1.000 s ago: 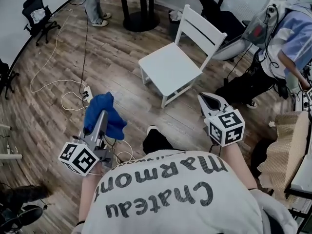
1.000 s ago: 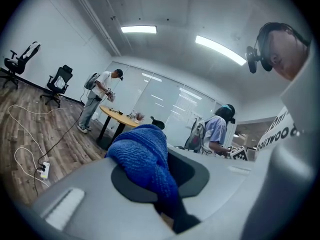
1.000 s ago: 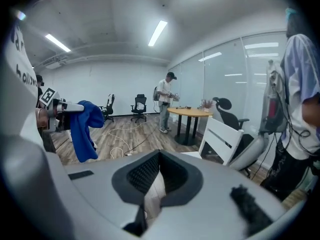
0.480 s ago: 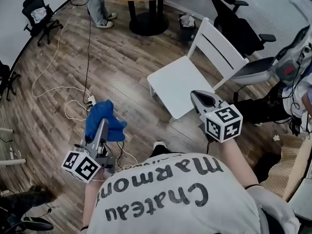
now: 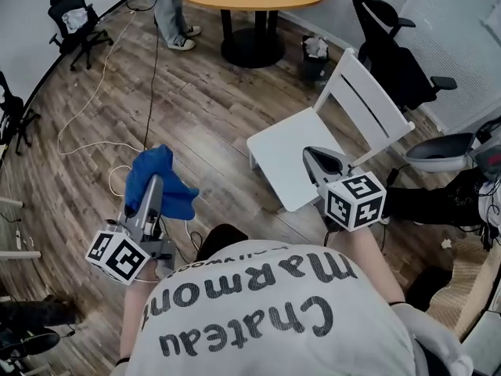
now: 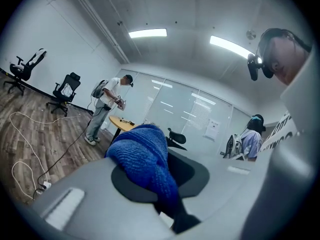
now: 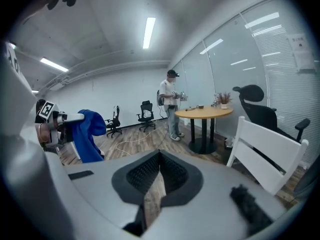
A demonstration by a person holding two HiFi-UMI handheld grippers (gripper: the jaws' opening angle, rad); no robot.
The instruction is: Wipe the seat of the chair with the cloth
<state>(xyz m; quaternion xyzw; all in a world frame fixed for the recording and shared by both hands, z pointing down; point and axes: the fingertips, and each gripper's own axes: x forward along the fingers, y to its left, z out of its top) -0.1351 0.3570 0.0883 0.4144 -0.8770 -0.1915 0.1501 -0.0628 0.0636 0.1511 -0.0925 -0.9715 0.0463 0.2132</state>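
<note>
Left gripper [image 5: 151, 185] clamps the nubby blue cloth [image 5: 178, 198] (bunched over its jaws), well apart from the flat white slat-backed chair [image 5: 286, 147]; right gripper [image 5: 315, 157] is closed and empty.

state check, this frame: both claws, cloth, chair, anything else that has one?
white chair: upright, seat bare, nothing touching it.
blue cloth: bunched, held in the air, clear of the white chair.
left claw: shut on the blue cloth.
right claw: shut, nothing in it.
waste bin: upright, crumpled paper inside.
</note>
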